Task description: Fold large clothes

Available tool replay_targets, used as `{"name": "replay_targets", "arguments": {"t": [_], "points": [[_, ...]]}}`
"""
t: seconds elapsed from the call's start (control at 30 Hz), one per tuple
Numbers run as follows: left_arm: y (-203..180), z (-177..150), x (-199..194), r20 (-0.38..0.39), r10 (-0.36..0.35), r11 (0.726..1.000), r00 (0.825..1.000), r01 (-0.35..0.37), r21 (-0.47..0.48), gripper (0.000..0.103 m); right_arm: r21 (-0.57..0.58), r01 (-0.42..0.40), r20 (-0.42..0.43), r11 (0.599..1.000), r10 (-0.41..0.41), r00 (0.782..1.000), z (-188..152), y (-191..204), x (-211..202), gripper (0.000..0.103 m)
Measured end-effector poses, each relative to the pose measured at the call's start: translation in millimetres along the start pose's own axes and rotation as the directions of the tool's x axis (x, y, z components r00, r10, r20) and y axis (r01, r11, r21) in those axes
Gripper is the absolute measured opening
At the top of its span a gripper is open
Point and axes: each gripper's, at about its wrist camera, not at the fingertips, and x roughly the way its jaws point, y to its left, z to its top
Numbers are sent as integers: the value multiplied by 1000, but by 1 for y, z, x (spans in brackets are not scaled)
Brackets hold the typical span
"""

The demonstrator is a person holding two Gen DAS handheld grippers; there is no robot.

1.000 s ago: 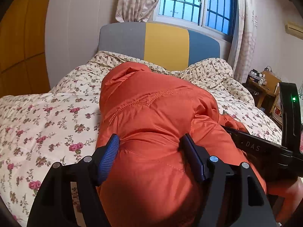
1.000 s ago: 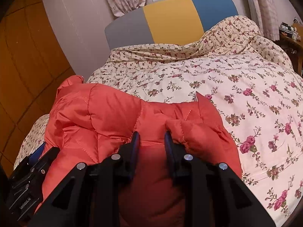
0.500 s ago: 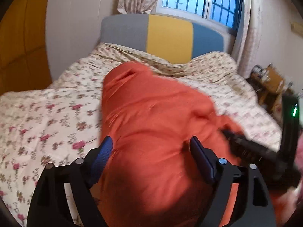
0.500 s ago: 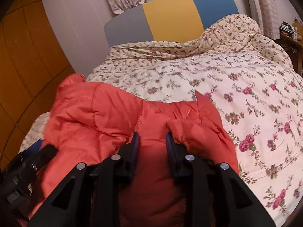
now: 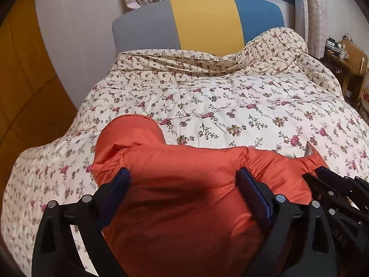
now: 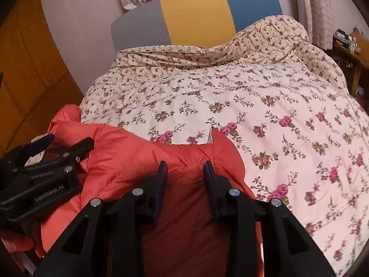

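a: what is seen first, largest to smallest?

b: a bed is shown, covered by a floral quilt (image 5: 230,106), with a grey, yellow and blue headboard (image 5: 203,20) behind it, a curtained window above, orange wood panelling to one side and a cluttered wooden desk (image 5: 350,62) at the far edge.

a: and where is the garment found?

b: the orange puffer jacket (image 5: 180,198) is bunched at the near edge of the quilt, puffed up in a mound, with one rounded part pushed out toward the headboard.

a: how is it held?

b: the left gripper (image 5: 182,184) is spread wide, with the padded bulk sitting between the fingers; nothing is pinched there. the right gripper (image 6: 185,173) is drawn much closer, and a fold of the jacket (image 6: 129,152) is filled in between the pads; whether it is truly clamped cannot be told.

a: why is it arranged so?

b: the soft quilt is probably used as the folding surface. a thick jacket is judged to spring back, so one edge is likely kept pinned while the other side is freed for a new grasp.
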Motion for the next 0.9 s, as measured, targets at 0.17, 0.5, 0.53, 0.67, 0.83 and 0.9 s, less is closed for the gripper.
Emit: {"name": "replay_targets", "arguments": {"t": [0.17, 0.5, 0.53, 0.67, 0.83, 0.9], "points": [[0, -5, 16, 0, 15, 999, 1000, -15, -37, 95, -9, 16, -20, 1000, -16, 1000, 4, -5, 24, 32], [-2, -9, 31, 2, 9, 999, 1000, -9, -48, 96, -9, 32, -27, 999, -32, 999, 1, -7, 40, 32], [-2, -9, 29, 6, 9, 999, 1000, -9, -44, 96, -10, 33, -23, 999, -33, 999, 1, -6, 39, 32], [-1, -18, 11, 9, -24, 1000, 1000, 24, -4, 96, -17, 43, 9, 999, -43, 999, -4, -5, 32, 32], [-6, -49, -39, 31, -121, 991, 992, 118, 70, 96, -23, 80, 46, 997, -79, 996, -9, -2, 21, 35], [-10, -66, -58, 66, -153, 984, 986, 145, 107, 97, -34, 95, 83, 995, -92, 992, -14, 1, 9, 42]]}}
